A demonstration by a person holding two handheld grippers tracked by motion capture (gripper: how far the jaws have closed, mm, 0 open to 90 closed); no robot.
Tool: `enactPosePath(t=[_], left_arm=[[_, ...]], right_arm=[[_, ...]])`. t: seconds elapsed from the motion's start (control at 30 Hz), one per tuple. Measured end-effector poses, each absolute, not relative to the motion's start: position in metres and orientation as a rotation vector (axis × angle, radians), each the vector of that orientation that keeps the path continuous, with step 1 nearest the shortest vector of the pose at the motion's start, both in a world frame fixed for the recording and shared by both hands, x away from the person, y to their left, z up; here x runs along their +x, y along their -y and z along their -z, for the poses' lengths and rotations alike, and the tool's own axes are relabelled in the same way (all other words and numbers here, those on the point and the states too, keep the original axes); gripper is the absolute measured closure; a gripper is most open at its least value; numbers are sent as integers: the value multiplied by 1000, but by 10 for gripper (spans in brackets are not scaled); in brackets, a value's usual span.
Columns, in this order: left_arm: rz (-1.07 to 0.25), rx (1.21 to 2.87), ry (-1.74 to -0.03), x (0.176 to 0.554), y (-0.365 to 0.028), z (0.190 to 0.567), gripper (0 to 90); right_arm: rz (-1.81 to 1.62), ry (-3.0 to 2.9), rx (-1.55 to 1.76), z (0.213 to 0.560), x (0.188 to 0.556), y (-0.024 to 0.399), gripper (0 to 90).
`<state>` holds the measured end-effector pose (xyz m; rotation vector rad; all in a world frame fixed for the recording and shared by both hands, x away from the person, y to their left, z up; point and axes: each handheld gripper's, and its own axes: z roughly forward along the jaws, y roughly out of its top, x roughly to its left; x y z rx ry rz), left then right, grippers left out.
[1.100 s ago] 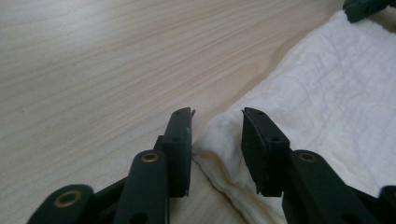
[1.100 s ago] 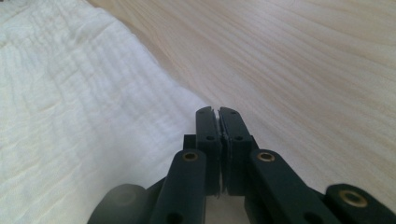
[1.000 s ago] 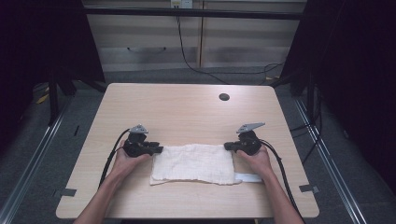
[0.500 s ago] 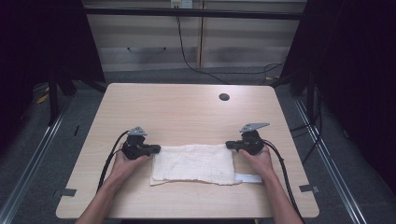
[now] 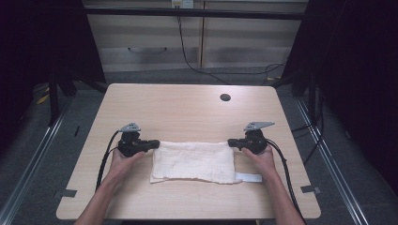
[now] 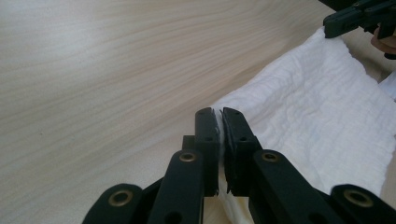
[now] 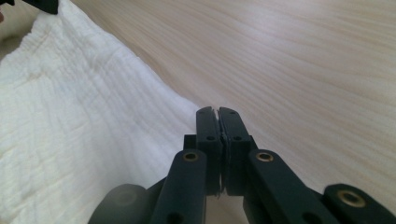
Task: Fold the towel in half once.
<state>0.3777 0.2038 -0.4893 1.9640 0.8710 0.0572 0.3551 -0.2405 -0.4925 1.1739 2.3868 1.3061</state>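
A: Where's the cloth?

B: White cloth [image 5: 193,161] lies flat on the wooden table [image 5: 187,112], near-centre, long side running 9 to 3 o'clock in my high view. A small white tab [image 5: 248,177] sticks out at its near corner, approx 4 o'clock from the cloth's middle.

A: Left tool?

B: Left gripper [image 5: 151,145] sits at the cloth's 9 o'clock end, at the far corner. In my left gripper view the jaws are pressed together w/ a thin strip of white fabric pinched between them, so it's clamped on the cloth [image 6: 322,107]. The left hand [image 5: 123,161] is behind it, toward 7 o'clock.

A: Right one?

B: Right gripper [image 5: 233,142] is at the opposite far corner, 3 o'clock end. In my right gripper view the jaws are squeezed tight, a sliver of white between the tips, cloth [image 7: 79,126] spreading away toward 9 o'clock. Pinching the cloth too. Right hand [image 5: 260,157] behind it.

A: Anything else on the table?

B: A dark round hole [image 5: 225,97] in the top, approx 1 o'clock from the cloth, well apart from it. Cables trail from both tools toward the near edge.
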Motion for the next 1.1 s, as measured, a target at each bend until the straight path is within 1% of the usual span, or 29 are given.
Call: enactPosePath(t=[0.47, 0.73, 0.87, 1.1], left_arm=[[-84, 1924, -849, 382, -206, 475, 856], [-109, 1899, -835, 375, -209, 464, 856], [-110, 1897, -830, 376, -210, 464, 856], [-109, 1904, -835, 375, -210, 465, 856]], right_arm=[[-1344, -2366, 1124, 476, 363, 237, 882], [-1363, -2351, 1079, 461, 362, 235, 882], [-1365, -2348, 1060, 453, 362, 235, 882], [-1353, -2356, 1034, 452, 361, 233, 882]])
